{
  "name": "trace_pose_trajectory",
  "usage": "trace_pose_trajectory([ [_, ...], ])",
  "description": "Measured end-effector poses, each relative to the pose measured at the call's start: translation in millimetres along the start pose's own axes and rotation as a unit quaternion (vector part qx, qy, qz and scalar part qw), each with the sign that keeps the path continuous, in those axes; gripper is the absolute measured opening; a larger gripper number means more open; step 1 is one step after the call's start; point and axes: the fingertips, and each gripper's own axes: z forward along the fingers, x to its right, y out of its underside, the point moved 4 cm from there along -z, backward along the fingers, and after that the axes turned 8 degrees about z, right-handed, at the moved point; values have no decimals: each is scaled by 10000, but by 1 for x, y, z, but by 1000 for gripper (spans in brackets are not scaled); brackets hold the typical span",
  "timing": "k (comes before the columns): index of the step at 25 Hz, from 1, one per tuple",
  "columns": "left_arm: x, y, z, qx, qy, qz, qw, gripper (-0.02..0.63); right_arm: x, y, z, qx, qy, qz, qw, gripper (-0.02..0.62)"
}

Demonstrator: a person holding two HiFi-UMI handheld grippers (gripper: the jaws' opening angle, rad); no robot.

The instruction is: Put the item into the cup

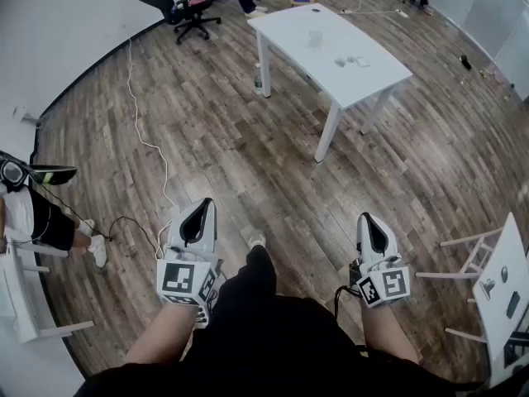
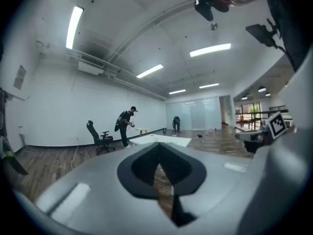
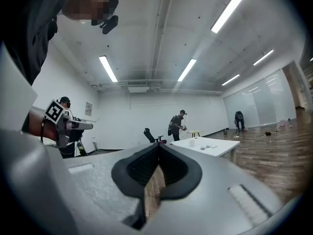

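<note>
White surface (image 1: 364,79) is waiting well ahead | left gripper (image 1: 205,203), right gripper (image 1: 364,217) are hovering clenched, empty | risk: arriving clenched, knocking cup (image 1: 314,38) over

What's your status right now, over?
Left gripper, right gripper shut, empty. Cup, item on white table ahead, untouched. Nothing in the way.

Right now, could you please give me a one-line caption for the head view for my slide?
Left tongs and right tongs shut and empty over wood floor, white table ahead.
</note>
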Motion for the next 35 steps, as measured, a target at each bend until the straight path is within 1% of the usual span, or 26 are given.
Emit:
trace_pose_trajectory([
  [4,-26,2,45,-28,180,-1,9998,8,11,3,38,-57,233,12,9997,2],
  [7,-45,-4,87,-47,406,-36,9992,8,15,-7,77,-1,379,50,9993,2],
  [10,-65,-15,129,91,654,16,9978,7,10,-18,118,73,452,-8,9990,2],
  [13,-89,-23,165,257,757,-13,9968,7,7,-26,157,127,498,-56,9987,2],
  [16,-109,-27,191,410,844,-36,9956,8,4,-34,191,114,514,-174,9985,2],
  [19,-120,-23,209,454,963,-57,9943,8,0,-40,213,114,524,-259,9982,2],
  [23,-133,-14,223,417,908,-212,9948,8,3,-35,230,-50,487,-387,9981,2],
  [27,-144,-9,243,345,840,-161,9957,8,25,-30,255,-96,609,-229,9978,2],
  [29,-154,-6,255,277,745,-176,9967,8,31,-25,272,-103,535,-174,9984,2],
  [32,-172,-5,270,299,589,-165,9977,8,35,-13,301,-194,391,-100,9990,2],
  [35,-187,-6,291,282,480,-96,9984,8,42,-13,336,-229,263,-65,9994,2],
])
